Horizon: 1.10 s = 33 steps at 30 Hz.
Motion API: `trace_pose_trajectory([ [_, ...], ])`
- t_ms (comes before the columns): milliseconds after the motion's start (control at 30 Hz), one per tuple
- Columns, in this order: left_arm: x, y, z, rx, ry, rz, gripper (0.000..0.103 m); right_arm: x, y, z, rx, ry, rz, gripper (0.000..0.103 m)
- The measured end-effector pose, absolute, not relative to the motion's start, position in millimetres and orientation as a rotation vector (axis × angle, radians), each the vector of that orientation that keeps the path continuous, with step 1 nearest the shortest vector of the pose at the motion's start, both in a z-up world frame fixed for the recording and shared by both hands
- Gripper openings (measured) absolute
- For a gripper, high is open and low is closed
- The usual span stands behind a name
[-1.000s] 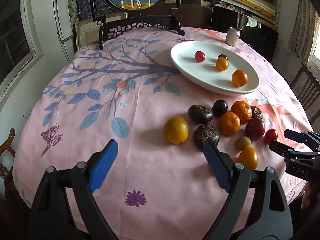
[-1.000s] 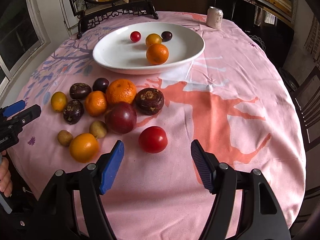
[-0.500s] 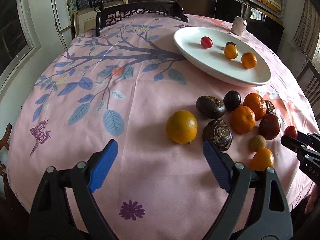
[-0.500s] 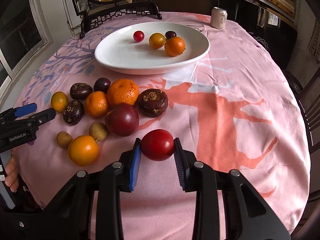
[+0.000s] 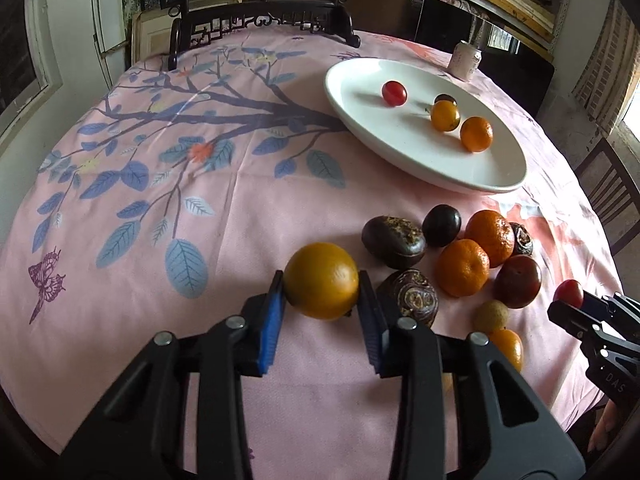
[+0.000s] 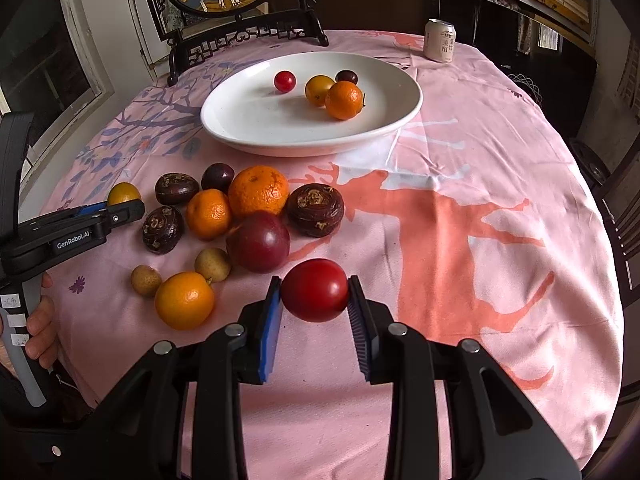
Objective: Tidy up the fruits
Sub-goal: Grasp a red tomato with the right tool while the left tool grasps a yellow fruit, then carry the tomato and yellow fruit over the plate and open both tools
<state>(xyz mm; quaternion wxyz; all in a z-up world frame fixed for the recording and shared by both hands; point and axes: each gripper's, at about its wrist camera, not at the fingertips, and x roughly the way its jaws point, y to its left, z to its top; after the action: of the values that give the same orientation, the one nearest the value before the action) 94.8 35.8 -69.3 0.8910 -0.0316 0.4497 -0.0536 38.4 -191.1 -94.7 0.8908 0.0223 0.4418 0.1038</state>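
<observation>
Left gripper: jaws closing, both blue pads already pressed against the sides of a yellow-orange round fruit, which sits between the fingertips, its far half past the pad ends, its underside at the pink tablecloth. Whether it is lifted cannot be told.

Right gripper: jaws clenched on a red tomato, one pad on each flank, the fruit at the very tips and bulging beyond them toward the far side.

Loose fruit on the cloth, right-wrist view, to the left of and beyond the tomato:
- dark red plum, just beyond the tomato to the left
- large tangerine and smaller tangerine, side by side, touching
- three brown water chestnuts, one on the right of the cluster, two on the left
- small dark plum at the far edge
- two tan longans
- kumquat-like orange fruit, nearest the table's near edge

White oval plate, far of the cluster: holds a cherry tomato, a yellow fruit, a dark plum and a tangerine, the last two touching the yellow one.

Drink can: upright, far right of the plate.
</observation>
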Motion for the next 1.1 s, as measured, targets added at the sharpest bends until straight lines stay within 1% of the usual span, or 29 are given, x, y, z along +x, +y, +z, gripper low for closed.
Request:
trace_pose_trajectory([
  [333, 76.0, 19.2, -37.5, -0.06, 0.886, -0.185, 0.035, 38.8, -191.4, -88.8, 0.058, 0.903, 0.225, 0.033],
  [667, 89.5, 0.0, -13.6, -0.032, 0.856, -0.226, 0.035, 51.3, -182.6, -70.3, 0.042, 0.866, 0.252, 0.033],
  [900, 125.6, -9.0, 0.8, -0.014, 0.858, -0.234, 0.035, 74.6, -176.2, -52.7, 0.026, 0.844, 0.288, 0.033],
  [1100, 197.7, -20.4, 11.7, 0.025, 0.885, -0.208, 0.035, 129.2, -182.5, -33.3, -0.007, 0.84, 0.267, 0.033],
])
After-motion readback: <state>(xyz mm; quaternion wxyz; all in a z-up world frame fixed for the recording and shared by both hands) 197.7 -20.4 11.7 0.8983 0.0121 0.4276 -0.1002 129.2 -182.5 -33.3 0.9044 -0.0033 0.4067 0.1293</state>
